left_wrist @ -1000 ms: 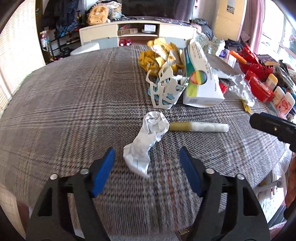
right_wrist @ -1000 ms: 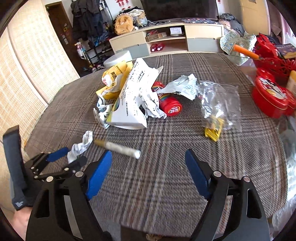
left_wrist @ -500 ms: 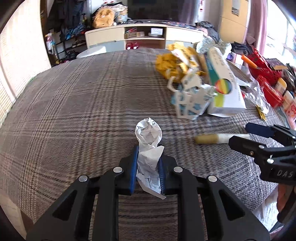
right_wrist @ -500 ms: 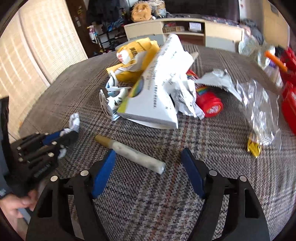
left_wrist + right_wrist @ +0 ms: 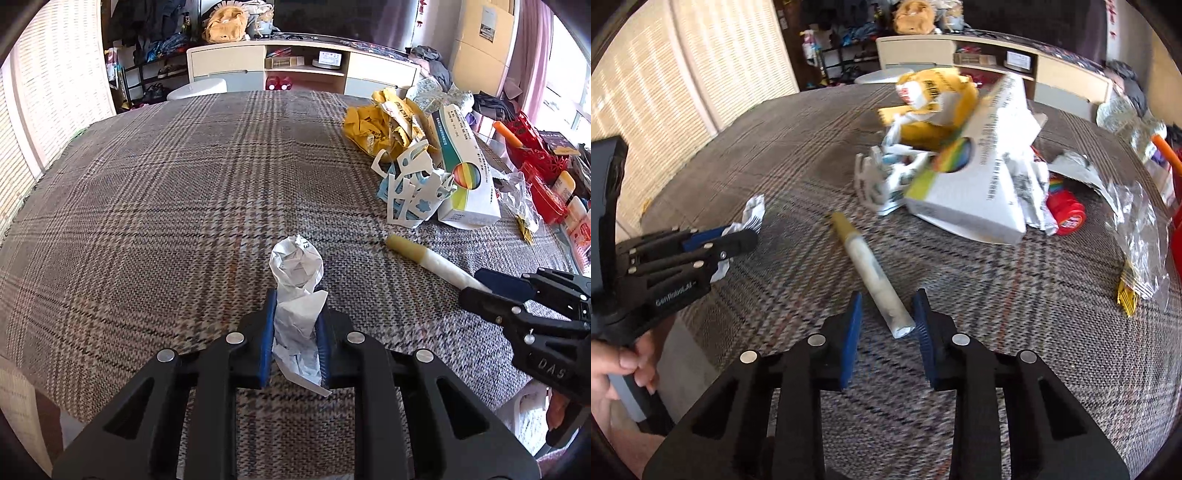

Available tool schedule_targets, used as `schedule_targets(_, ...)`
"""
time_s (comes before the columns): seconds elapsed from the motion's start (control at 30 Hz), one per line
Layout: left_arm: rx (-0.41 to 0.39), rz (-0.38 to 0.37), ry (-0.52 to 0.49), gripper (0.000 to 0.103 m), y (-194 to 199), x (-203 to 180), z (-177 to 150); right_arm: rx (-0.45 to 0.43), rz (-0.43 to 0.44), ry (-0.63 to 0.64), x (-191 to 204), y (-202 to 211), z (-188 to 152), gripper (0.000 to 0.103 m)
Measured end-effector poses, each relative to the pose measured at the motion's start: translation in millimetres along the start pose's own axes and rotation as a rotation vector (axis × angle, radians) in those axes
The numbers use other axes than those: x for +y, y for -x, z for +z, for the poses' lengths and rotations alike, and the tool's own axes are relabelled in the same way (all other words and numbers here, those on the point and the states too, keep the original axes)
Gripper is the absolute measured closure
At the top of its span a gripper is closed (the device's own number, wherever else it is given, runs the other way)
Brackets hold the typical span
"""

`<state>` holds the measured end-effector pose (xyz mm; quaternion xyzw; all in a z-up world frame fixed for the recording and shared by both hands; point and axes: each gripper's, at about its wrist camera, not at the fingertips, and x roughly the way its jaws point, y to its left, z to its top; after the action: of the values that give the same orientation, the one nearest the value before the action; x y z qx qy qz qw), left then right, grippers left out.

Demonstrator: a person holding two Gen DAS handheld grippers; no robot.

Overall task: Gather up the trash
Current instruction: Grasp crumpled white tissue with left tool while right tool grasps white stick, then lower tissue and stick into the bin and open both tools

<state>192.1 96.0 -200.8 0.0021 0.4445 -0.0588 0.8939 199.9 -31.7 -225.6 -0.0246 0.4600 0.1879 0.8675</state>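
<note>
A: Okay, left gripper?
B: Pinching crumpled paper above the plaid tablecloth, ready to bin.
A: Right gripper?
B: Fingers spread, straddling the marker end, lined up to grab.

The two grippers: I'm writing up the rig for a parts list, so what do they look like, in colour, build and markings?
Both the left gripper and the right gripper are matte black plastic with cut-out triangular openings, silver pivot screws and flat blue ribbed pads inside each finger. White lettering reads "GenRobot.AI" on the left one's side and "DAS" on the right one's. A bare hand grips the left handle. No cables show.
</note>
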Motion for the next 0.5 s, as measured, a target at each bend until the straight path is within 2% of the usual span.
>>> schedule_targets(0.1, 0.002, 0.001, 0.0, 0.084, 2, 1, -2, -0.013, -0.055, 0.043, 9, 0, -2, 0.086)
schedule_targets(0.17, 0.002, 0.001, -0.005, 0.084, 5, 0, -3, -0.005, -0.055, 0.031, 8, 2, -3, 0.089)
schedule_targets(0.27, 0.0, -0.006, -0.019, 0.085, 14, -6, -7, 0.012, -0.042, 0.021, 6, 9, -11, 0.089)
schedule_targets(0.5, -0.016, -0.066, -0.062, 0.084, 53, -45, -29, 0.028, -0.039, -0.058, -8, 51, -63, 0.089)
